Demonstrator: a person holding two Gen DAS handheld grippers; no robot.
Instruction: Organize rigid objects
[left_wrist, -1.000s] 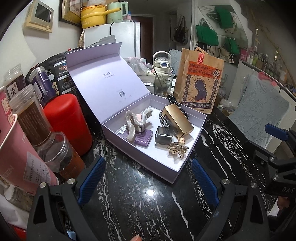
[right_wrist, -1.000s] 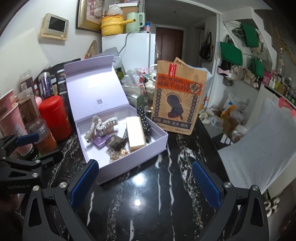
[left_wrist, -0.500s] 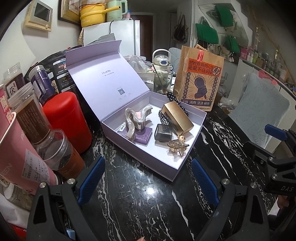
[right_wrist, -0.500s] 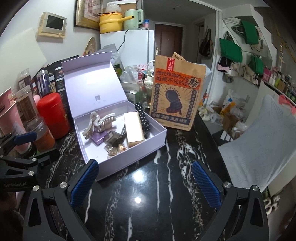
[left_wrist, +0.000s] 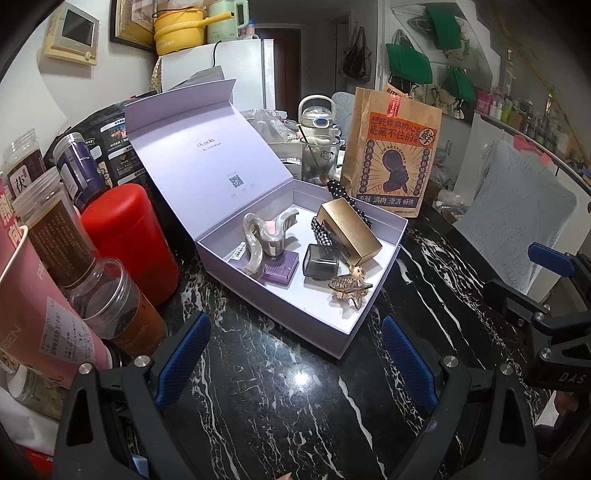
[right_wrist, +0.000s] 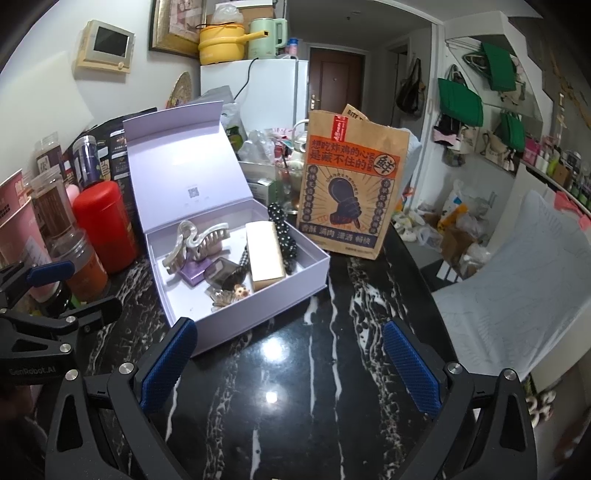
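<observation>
Hovering over the marble table (left_wrist: 280, 410), both hand-held grippers (left_wrist: 295, 354) (right_wrist: 288, 354) gape, seemingly empty.

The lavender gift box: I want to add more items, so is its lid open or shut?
Open: the lavender gift box has its lid standing up behind it, with the contents exposed.

A glossy black marble tabletop with white veining (left_wrist: 280, 406) carries everything. A pale lilac rigid cardboard gift box (left_wrist: 310, 317) sits on it near the middle, its hinged lid standing open. Behind the box's far corner stands a brown paper takeaway bag with an orange and navy print (right_wrist: 351, 192). To the left, close beside the box, stand a red cylindrical canister (left_wrist: 129, 240) and several clear plastic jars with brown contents (left_wrist: 122, 310) (packed tightly together). The near stretch of marble lies bare.
</observation>
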